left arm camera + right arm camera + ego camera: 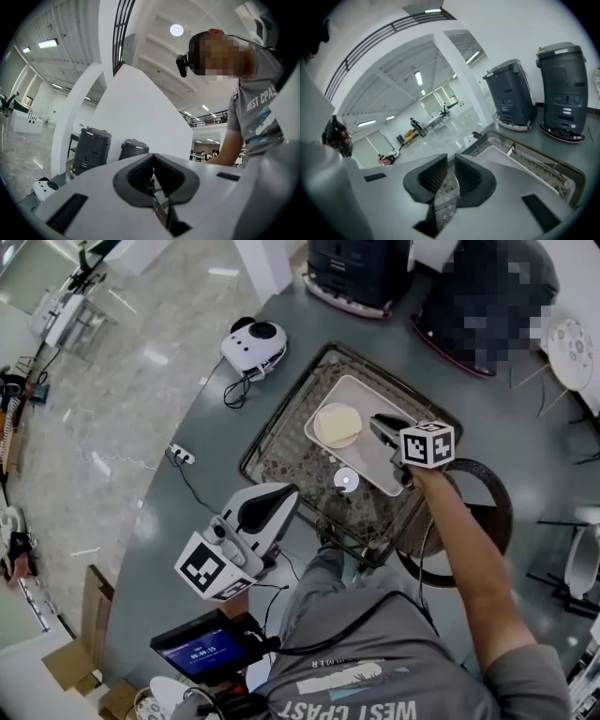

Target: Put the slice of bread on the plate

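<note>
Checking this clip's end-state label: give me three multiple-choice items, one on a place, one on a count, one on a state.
1. Where does the slice of bread lie? A) on the bare table B) on the white plate C) on the floor
2. How many dark grey machines stand beyond the tray? A) one B) four C) two
3. The right claw is: A) empty, jaws slightly apart B) shut on the bread C) gripping the plate
Answers: 1 B, the bread rests on the plate; 2 C, the right gripper view shows two; 3 A, only the tray's pattern shows through its gap.
</note>
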